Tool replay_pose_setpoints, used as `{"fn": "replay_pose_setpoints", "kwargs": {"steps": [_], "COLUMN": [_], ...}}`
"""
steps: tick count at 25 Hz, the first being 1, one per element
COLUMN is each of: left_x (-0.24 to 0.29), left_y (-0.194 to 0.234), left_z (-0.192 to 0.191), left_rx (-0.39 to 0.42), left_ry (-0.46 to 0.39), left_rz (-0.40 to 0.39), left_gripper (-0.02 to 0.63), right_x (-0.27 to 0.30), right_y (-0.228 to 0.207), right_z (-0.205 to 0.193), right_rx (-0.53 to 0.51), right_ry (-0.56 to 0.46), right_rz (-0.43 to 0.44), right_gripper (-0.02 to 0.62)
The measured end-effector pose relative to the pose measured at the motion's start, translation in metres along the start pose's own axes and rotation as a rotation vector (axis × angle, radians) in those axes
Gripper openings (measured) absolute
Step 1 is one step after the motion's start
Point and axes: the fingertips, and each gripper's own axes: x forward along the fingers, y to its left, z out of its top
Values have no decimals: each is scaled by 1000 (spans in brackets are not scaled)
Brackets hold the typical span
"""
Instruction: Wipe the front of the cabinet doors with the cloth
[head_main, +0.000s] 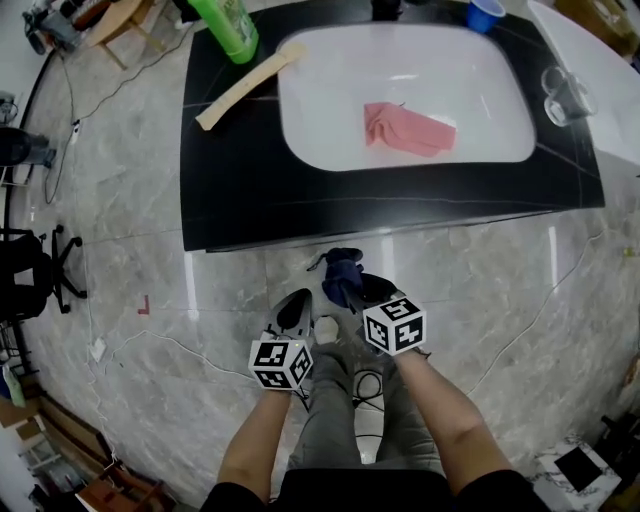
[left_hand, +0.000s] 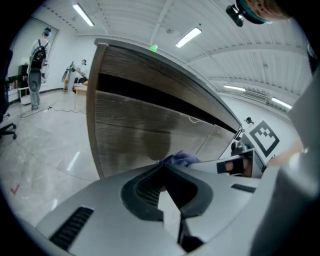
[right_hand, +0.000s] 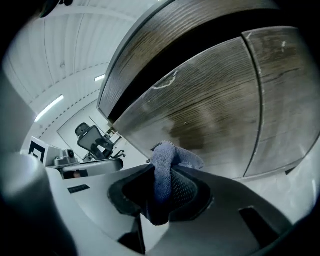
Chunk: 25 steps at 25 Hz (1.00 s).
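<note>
Cloth (right_hand: 172, 155) pinched in right gripper (right_hand: 167, 187), seemingly near cabinet door (right_hand: 215, 110).

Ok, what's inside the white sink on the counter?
A crumpled pink cloth lies in the sink, right of its middle. The rest of the basin looks bare. Whatever lies under the cloth is covered.

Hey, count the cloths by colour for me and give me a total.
Pink cloth, lying in the sink: 1
Dark blue cloth, pinched in the right gripper: 1
Total: 2
</note>
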Motion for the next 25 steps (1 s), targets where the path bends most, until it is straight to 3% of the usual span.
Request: {"fn": "replay_pose_setpoints", "kwargs": {"steps": [3, 10, 17, 25], "left_x": [-14, -29, -31, -24], "left_y": [33, 88, 124, 149], "left_z": [-6, -23, -28, -37], "left_rx": [-14, -22, -33, -26], "left_ry": [-10, -2, 5, 33], "left_rz": [57, 101, 103, 111], "left_gripper": [9, 8, 8, 8], "right_x": [28, 88, 135, 164], "right_y": [24, 60, 81, 76], "right_z": [-9, -24, -28, -26], "right_rx": [-6, -22, -58, -74], "right_ry": [28, 76, 121, 152], "right_rz": [26, 54, 68, 27], "right_gripper": [89, 89, 89, 89]}}
